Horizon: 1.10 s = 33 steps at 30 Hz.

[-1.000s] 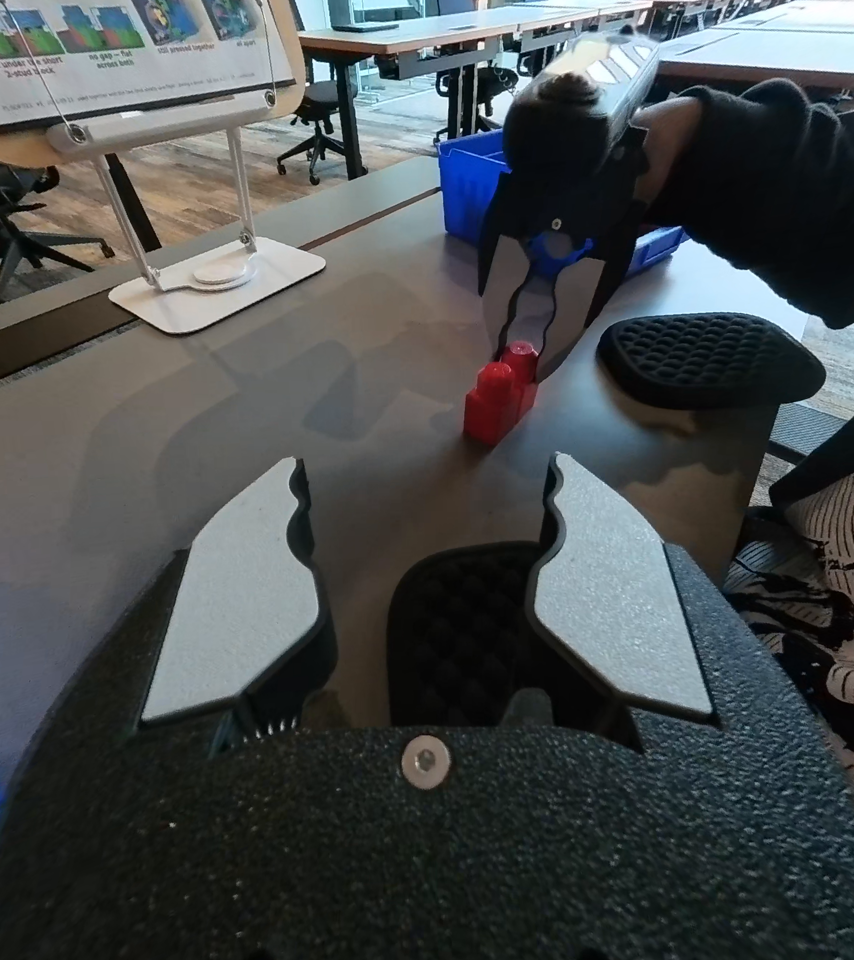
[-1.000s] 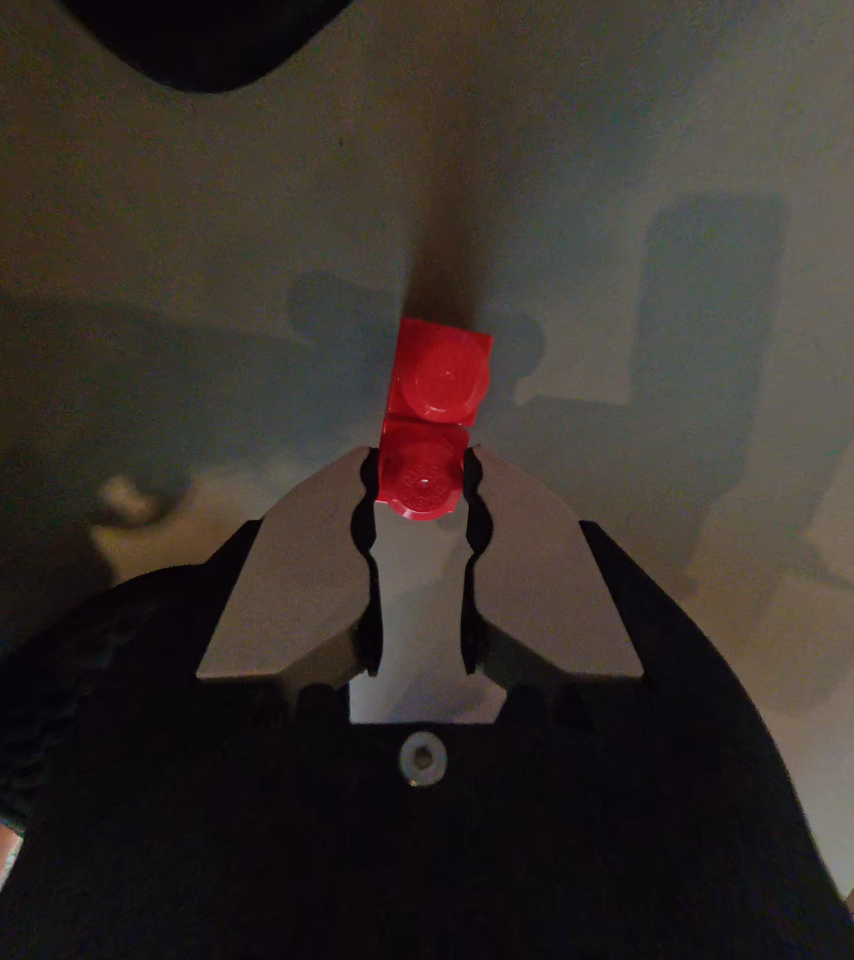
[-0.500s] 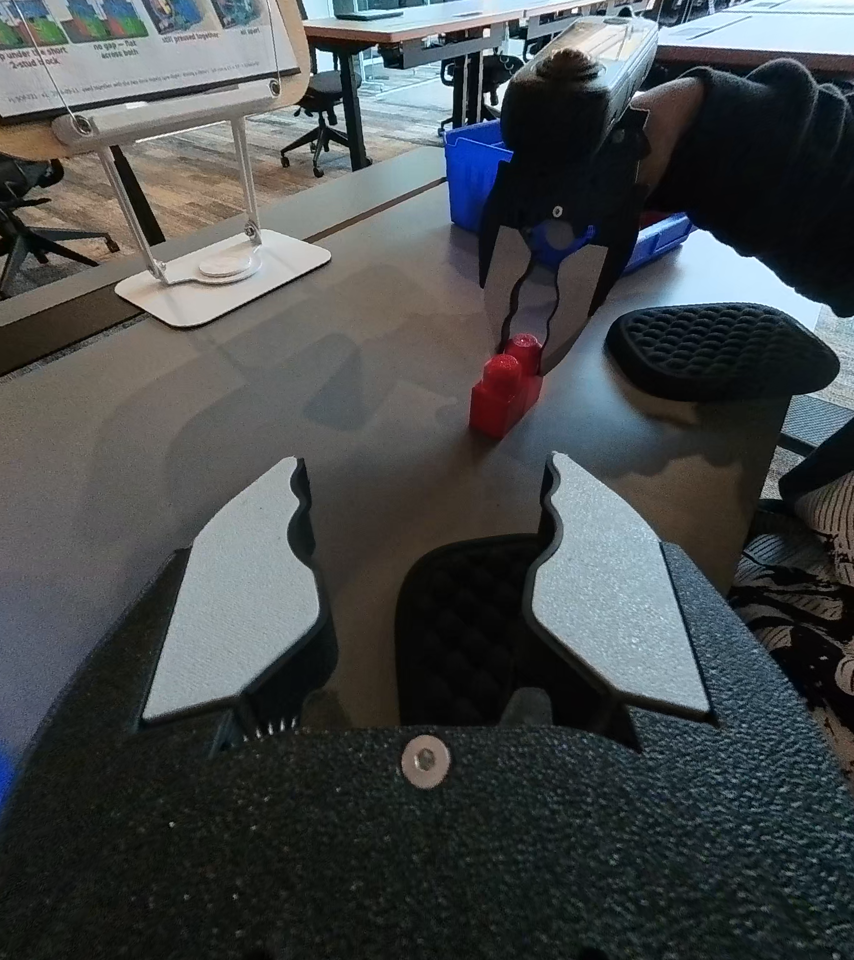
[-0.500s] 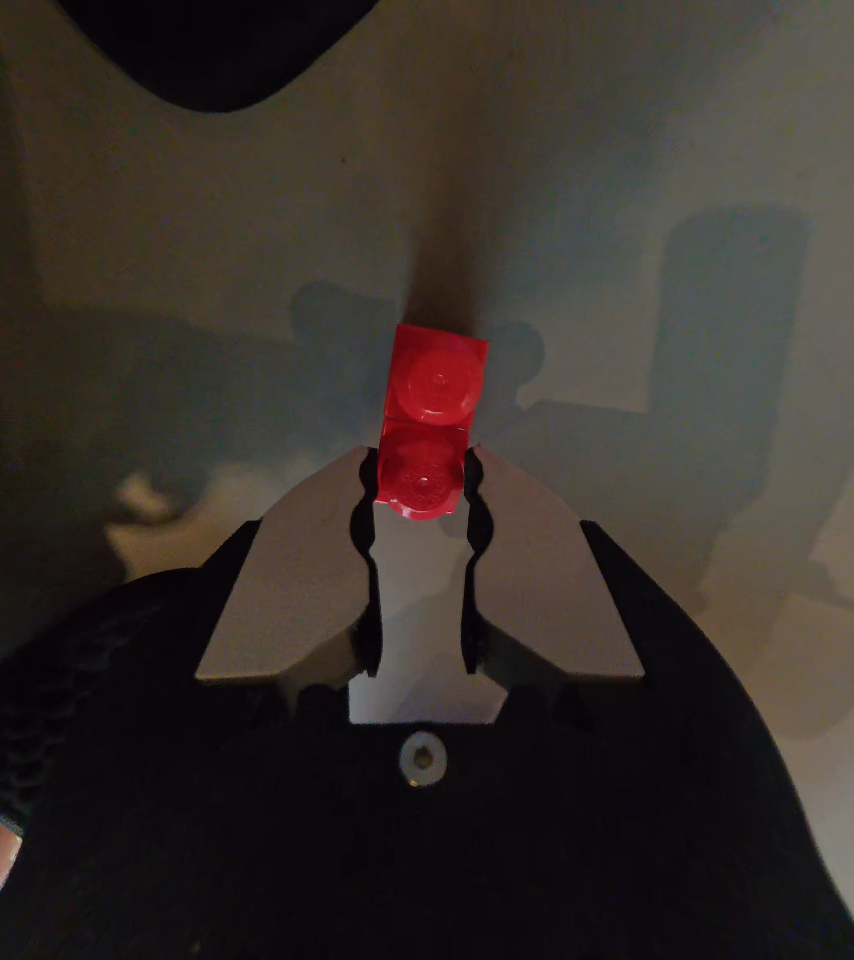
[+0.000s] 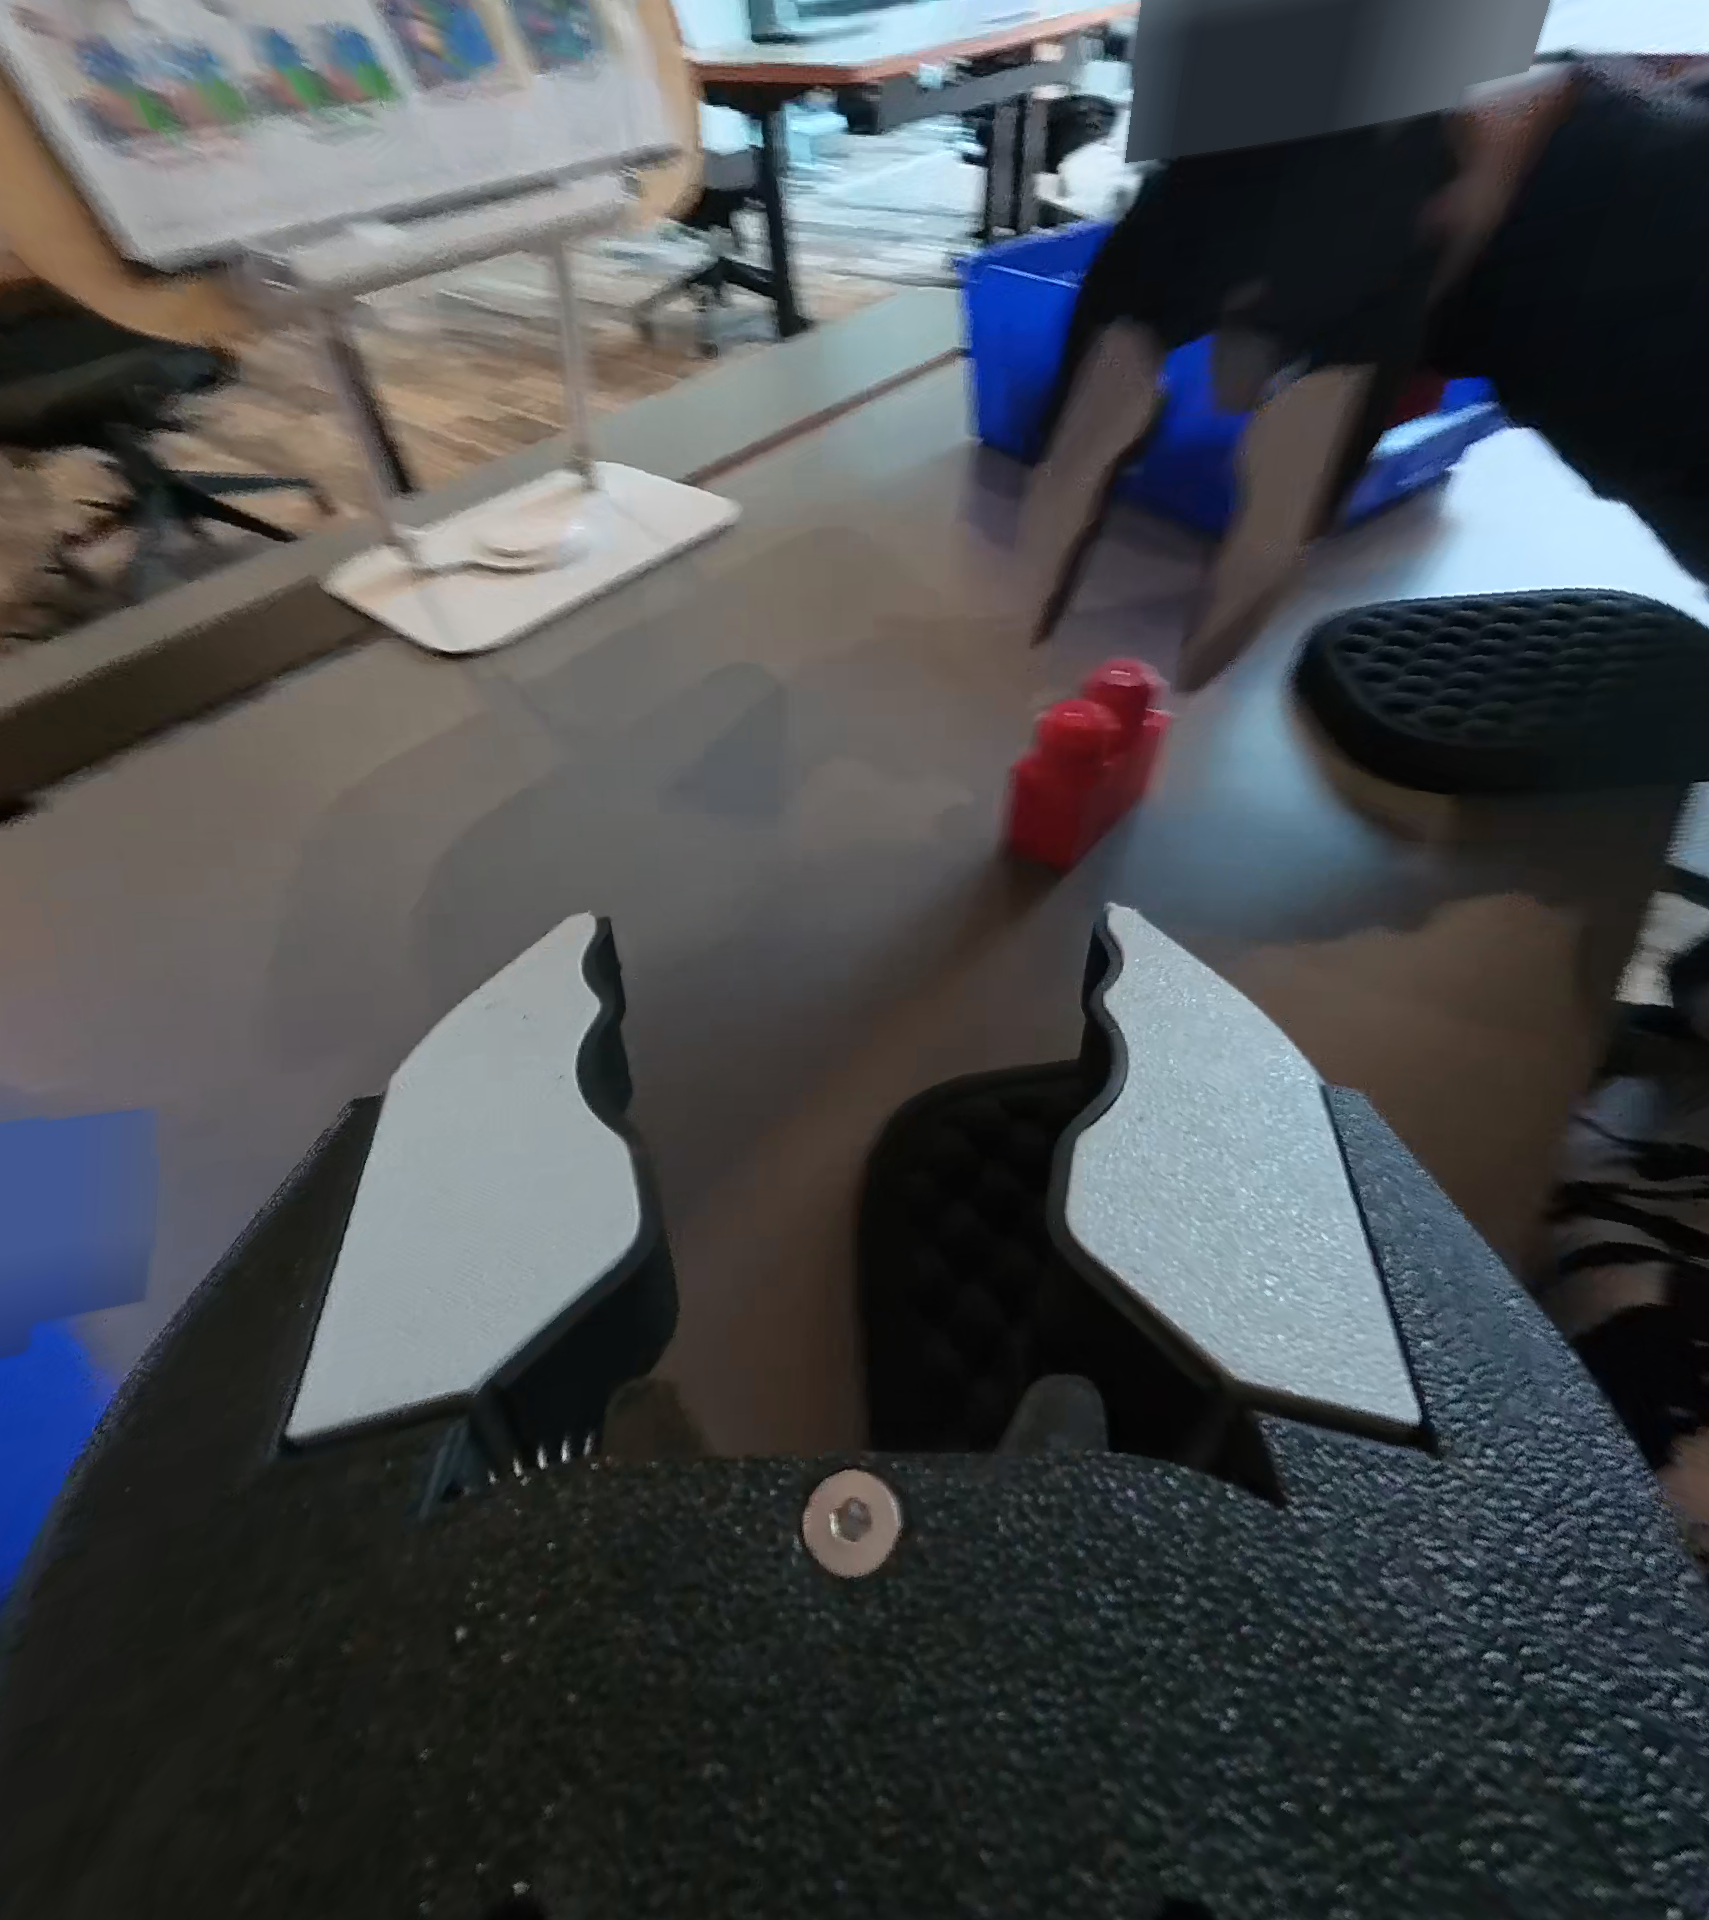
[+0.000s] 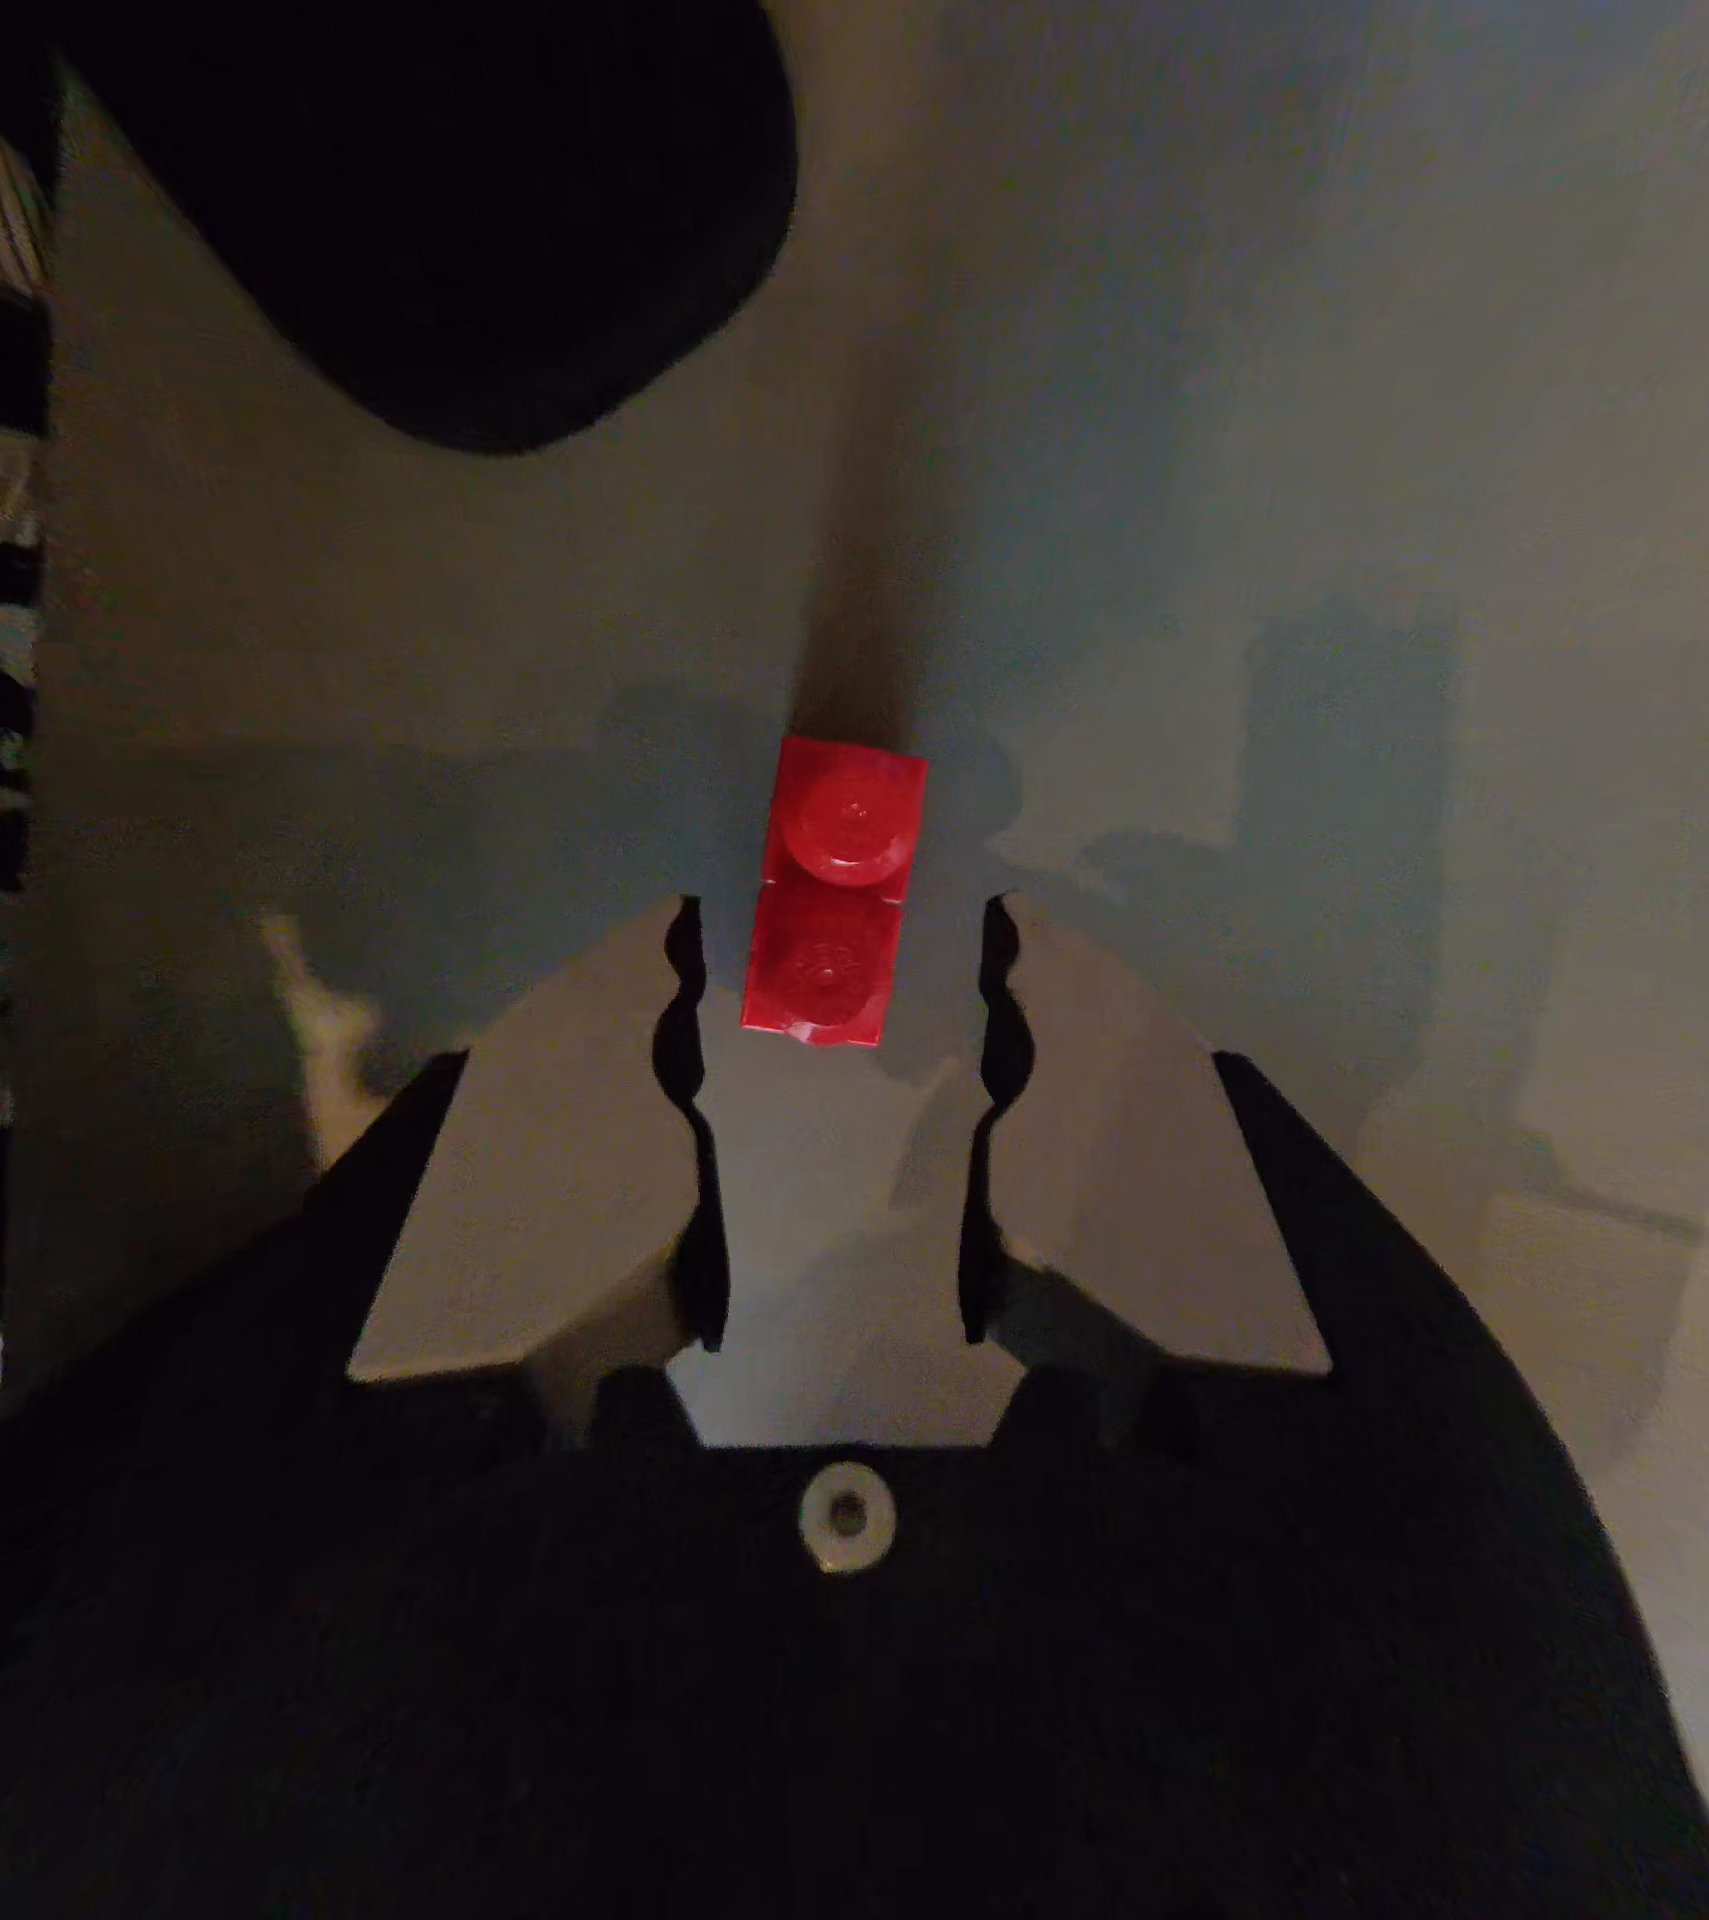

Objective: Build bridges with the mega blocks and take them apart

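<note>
Left low across table, right straight down, both showing red block [image 5: 1089, 774] [image 6: 834, 894]

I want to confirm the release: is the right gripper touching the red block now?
Apart. In the right wrist view the right gripper is open, with bare table showing between each finger and the red block.

We can read no writing here. The only thing bearing print is the sheet [image 5: 310, 114] of coloured pictures on the stand [image 5: 528, 520] at the far side of the worktop [image 5: 414, 831], and motion blur has smeared its captions past reading. The red block [image 6: 834, 894] shows no legible marking.
</note>
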### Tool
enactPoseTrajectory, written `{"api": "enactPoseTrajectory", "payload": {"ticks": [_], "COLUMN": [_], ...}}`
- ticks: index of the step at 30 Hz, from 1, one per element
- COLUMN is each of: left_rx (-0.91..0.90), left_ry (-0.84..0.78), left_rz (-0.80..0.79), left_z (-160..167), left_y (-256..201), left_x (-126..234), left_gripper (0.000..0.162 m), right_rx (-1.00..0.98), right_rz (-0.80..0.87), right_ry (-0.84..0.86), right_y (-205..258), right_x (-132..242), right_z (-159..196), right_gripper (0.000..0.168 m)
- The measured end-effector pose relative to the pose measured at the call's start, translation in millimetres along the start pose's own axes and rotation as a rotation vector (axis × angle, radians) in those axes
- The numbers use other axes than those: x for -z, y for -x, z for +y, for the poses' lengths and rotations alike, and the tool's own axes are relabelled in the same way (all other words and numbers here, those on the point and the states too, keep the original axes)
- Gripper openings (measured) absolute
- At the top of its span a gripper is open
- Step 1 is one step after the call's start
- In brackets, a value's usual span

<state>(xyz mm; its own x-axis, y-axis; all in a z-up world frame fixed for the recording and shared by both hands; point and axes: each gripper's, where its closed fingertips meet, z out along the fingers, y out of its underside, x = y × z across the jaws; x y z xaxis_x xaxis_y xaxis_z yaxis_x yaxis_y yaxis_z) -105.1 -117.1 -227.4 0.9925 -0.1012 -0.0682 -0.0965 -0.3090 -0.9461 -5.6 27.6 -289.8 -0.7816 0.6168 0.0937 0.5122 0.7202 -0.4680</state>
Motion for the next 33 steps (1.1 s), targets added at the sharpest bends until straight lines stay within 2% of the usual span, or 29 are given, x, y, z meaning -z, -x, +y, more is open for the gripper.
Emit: {"api": "enactPoseTrajectory", "payload": {"ticks": [3,8,10,13,15,19,25,29,31,33], "left_rx": [-0.045,-0.070,-0.082,-0.103,-0.144,-0.270,-0.268,-0.290,-0.297,-0.301], "left_ry": [-0.007,-0.003,0.044,0.202,0.307,0.464,0.448,0.483,0.474,0.456], "left_rz": [-0.094,-0.281,-0.344,-0.448,-0.403,-0.223,-0.125,-0.084,-0.088,-0.106], "left_z": [-4.2,-24.9,-30.9,-18.4,0.3,45.2,70.8,91.7,94.9,95.3], "left_y": [20.2,84.2,114.9,173.2,201.0,238.4,274.4,280.0,282.6,285.8], "left_x": [14.7,56.5,71.4,84.7,79.7,58.9,22.2,6.7,1.1,-2.6], "left_gripper": [0.085,0.077,0.076,0.071,0.064,0.063,0.051,0.048,0.037,0.015], "right_rx": [-0.031,-0.082,-0.086,-0.083,-0.092,-0.109,-0.140,-0.159,-0.166,-0.166], "right_rz": [0.071,0.217,0.258,0.276,0.279,0.277,0.283,0.289,0.292,0.292], "right_ry": [-0.133,-0.287,-0.314,-0.346,-0.372,-0.353,-0.328,-0.319,-0.318,-0.316], "right_y": [-4.6,-21.4,-25.7,-26.3,-27.0,-29.9,-37.2,-41.4,-43.1,-43.4], "right_x": [18.8,47.9,55.1,60.5,61.1,56.4,52.3,52.4,52.8,52.6], "right_z": [-9.1,-14.5,-12.9,-10.1,-8.8,1.7,13.4,19.1,20.3,20.8], "right_gripper": [0.052,0.049,0.049,0.049,0.049,0.049,0.049,0.049,0.049,0.049]}}
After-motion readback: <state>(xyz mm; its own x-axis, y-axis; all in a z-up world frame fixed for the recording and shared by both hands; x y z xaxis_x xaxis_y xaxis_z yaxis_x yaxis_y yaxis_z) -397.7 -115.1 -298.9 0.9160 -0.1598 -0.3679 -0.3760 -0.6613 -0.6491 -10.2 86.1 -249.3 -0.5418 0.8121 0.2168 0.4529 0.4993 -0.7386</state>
